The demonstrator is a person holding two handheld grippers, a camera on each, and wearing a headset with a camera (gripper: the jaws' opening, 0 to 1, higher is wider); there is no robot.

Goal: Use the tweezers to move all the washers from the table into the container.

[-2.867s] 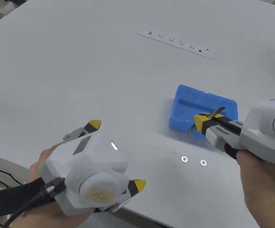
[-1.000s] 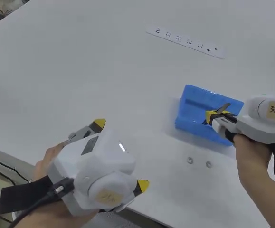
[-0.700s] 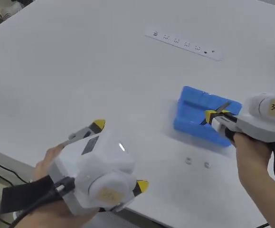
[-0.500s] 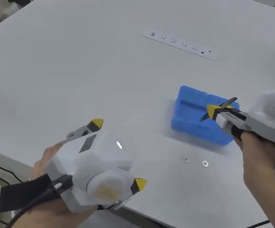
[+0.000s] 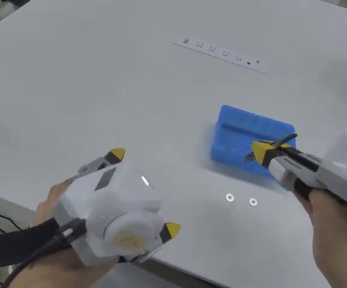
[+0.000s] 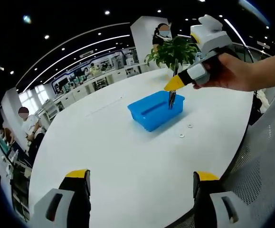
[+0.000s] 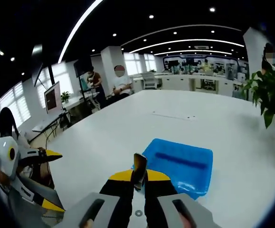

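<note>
A blue container (image 5: pixel 245 129) stands on the white table (image 5: pixel 101 90); I also see the container (image 6: pixel 156 110) from the left gripper and the container (image 7: pixel 180 164) from the right one. Two small washers (image 5: pixel 229 197) (image 5: pixel 253 202) lie on the table in front of it. My right gripper (image 5: pixel 262 151) is shut on dark tweezers (image 5: pixel 281 141), whose points hang over the container's near side. In its own view the right gripper (image 7: pixel 138 176) clamps the tweezers (image 7: pixel 138 164), with one washer (image 7: pixel 138 213) below. My left gripper (image 5: pixel 144 192) is open at the near left, with nothing between its fingers.
A flat white power strip (image 5: pixel 221 54) lies across the far side of the table. The table's near edge (image 5: pixel 17 207) runs just under the left gripper. A potted plant (image 6: pixel 173 50) stands beyond the table, and people sit at desks in the background.
The right gripper with the tweezers rose over the container, then came back down toward its near side. The left gripper and the two washers stayed put.
</note>
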